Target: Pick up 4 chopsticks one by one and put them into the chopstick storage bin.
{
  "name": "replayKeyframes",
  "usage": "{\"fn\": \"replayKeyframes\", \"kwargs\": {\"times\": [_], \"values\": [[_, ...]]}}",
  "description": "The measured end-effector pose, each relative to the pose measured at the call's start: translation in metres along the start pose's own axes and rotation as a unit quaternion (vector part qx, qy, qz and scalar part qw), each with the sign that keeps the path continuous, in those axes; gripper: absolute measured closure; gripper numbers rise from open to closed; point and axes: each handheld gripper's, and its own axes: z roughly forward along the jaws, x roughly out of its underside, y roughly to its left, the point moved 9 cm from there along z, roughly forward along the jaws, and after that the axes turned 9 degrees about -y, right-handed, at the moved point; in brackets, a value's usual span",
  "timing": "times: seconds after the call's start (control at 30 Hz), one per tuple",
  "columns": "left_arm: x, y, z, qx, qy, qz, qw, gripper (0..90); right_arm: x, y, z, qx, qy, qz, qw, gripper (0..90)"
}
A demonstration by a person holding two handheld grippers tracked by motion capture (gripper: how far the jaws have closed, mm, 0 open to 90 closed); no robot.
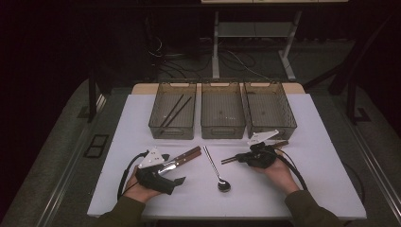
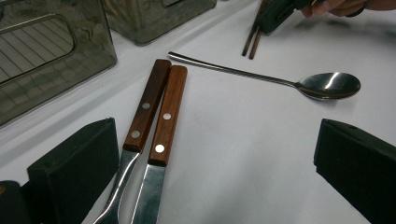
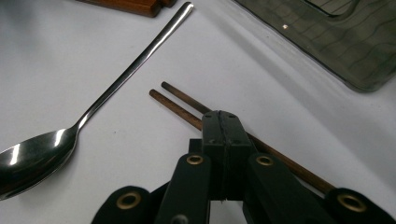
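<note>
My left gripper (image 1: 172, 171) (image 2: 215, 163) stands open near the table's front left, its jaws wide apart. Between them, flat on the white table (image 1: 307, 179), lie a wooden-handled fork (image 2: 147, 105) and knife (image 2: 168, 114), side by side (image 1: 184, 156). A steel spoon (image 1: 215, 168) (image 2: 261, 77) (image 3: 121, 77) rests in the middle, bowl toward me. My right gripper (image 1: 239, 158) (image 3: 225, 119) is shut, jaws pressed together just over a pair of dark chopsticks (image 1: 229, 160) (image 3: 180, 109) that lie on the table beneath it.
Three grey see-through bins stand in a row at the back: left bin (image 1: 172, 127), middle bin (image 1: 222, 128), right bin (image 1: 272, 127). Another pair of chopsticks (image 1: 175, 109) lies in the left bin. Beyond the table are a dark floor, cables and a desk frame (image 1: 215, 47).
</note>
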Motion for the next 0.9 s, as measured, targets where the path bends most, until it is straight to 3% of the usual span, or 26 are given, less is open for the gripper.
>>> {"fn": "replayKeyframes", "kwargs": {"times": [0.43,0.9], "values": [[0.000,0.000,0.000,-0.001,-0.001,0.000,1.0000,0.0,0.000,0.010,0.005,-0.012,0.007,-0.010,0.9999,89.9],[0.000,0.000,0.000,0.000,-0.001,0.000,1.0000,0.0,-0.017,0.001,0.019,-0.006,-0.010,-0.005,0.9999,89.9]]}}
